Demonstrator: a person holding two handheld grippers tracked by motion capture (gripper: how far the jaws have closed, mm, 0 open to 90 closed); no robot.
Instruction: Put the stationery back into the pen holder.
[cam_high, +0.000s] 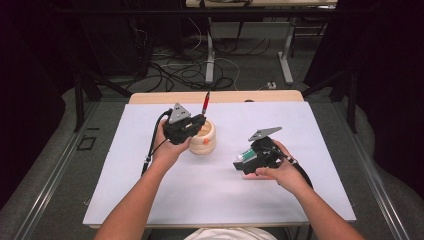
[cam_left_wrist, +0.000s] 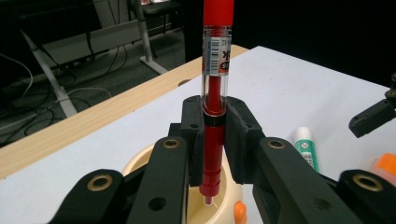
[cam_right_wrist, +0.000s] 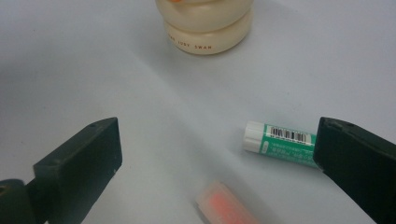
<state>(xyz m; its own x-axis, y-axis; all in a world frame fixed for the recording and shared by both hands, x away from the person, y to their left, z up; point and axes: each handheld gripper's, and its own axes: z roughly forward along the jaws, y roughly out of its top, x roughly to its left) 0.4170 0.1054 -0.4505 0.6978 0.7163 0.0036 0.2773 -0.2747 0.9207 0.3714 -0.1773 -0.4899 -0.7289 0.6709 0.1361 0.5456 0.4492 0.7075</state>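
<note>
My left gripper (cam_left_wrist: 215, 116) is shut on a red pen (cam_left_wrist: 215, 56) that stands upright, tip down, just over the mouth of a cream pot (cam_left_wrist: 140, 163). From above, the left gripper (cam_high: 194, 124) hovers at the pot (cam_high: 206, 141) with the pen (cam_high: 205, 102) sticking up behind it. My right gripper (cam_right_wrist: 217, 140) is open, low over the white mat. A green and white glue stick (cam_right_wrist: 280, 137) lies by its right jaw, partly hidden by it. A pale orange eraser-like piece (cam_right_wrist: 224, 203) lies between the jaws, untouched. In the high view the right gripper (cam_high: 244, 162) is right of the pot.
A white mat (cam_high: 300, 200) covers the table, with a wooden edge (cam_high: 240, 96) at the far side. Cables and table legs lie on the floor beyond. The pot (cam_right_wrist: 205, 32) stands ahead of the right gripper.
</note>
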